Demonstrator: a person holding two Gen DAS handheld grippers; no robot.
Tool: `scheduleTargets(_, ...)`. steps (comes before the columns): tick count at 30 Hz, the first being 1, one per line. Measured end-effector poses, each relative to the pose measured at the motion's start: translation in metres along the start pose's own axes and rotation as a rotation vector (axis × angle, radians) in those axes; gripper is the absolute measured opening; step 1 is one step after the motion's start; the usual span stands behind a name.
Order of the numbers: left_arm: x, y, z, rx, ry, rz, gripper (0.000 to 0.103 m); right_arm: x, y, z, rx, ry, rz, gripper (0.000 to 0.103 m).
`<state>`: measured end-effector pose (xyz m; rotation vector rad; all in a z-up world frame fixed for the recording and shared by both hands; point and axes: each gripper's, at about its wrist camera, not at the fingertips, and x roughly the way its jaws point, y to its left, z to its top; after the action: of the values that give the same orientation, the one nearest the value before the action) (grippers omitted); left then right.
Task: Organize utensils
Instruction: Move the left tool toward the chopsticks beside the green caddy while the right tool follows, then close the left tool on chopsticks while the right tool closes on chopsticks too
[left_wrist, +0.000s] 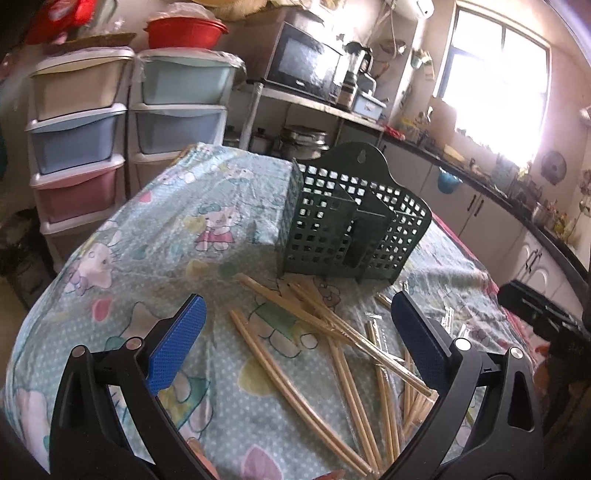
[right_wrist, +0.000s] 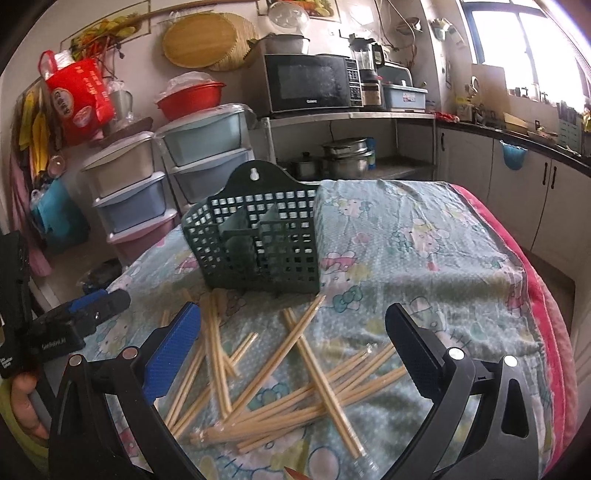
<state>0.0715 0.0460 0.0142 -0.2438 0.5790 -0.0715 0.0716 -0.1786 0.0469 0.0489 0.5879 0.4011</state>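
— So, how do the jaws stand?

— Both pairs are spread wide with nothing between them. The left gripper (left_wrist: 297, 354) hangs above the chopsticks (left_wrist: 332, 332), and the right gripper (right_wrist: 293, 354) does the same from the other side. Neither touches a stick, as far as I can see.

— And where do the sticks lie, taking the green basket (left_wrist: 351, 225) as the mark?

— Just in front of it, on the near side, scattered and crossed over one another on the cartoon-print cloth (left_wrist: 155, 229). A few tips reach almost to the basket's foot. Some seem to be wrapped in clear film, though I cannot say how many.

— Anything in the basket?

— Its compartments look empty through the lattice. It stands upright with the tall hanging plate at the back, so its mouth opens upward, which suits dropping sticks in on end.

— Why are the jaws held so wide?

— My guess is they are readied to close over a stick or a pair. Crossed sticks may drag their neighbours along, so an outlying one seems the easier pick.

— Beyond the basket?

— Stacked drawers (right_wrist: 129, 192) and a microwave (right_wrist: 312, 83), well apart from it.
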Motion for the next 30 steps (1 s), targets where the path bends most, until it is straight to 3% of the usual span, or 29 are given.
scheduleTargets(6,0.027,-0.007,0.011,0.016,0.083,-0.044,0.093,0.015,-0.013,0.014,0.02,0.039,-0.008,0.095)
scheduleTargets(18,0.093,0.0,0.023,-0.079,0.294,-0.147,0.074,0.074,-0.038,0.012,0.105,0.241,0.064,0.058)
scheduleTargets(20,0.099,0.0,0.022,-0.09,0.316,-0.151,0.066,0.085,-0.041,0.011,0.128,0.282,0.087,0.053)
scheduleTargets(30,0.126,0.003,0.021,-0.107,0.386,-0.131,0.065,0.118,-0.038,0.007,0.152,0.372,0.146,0.044)
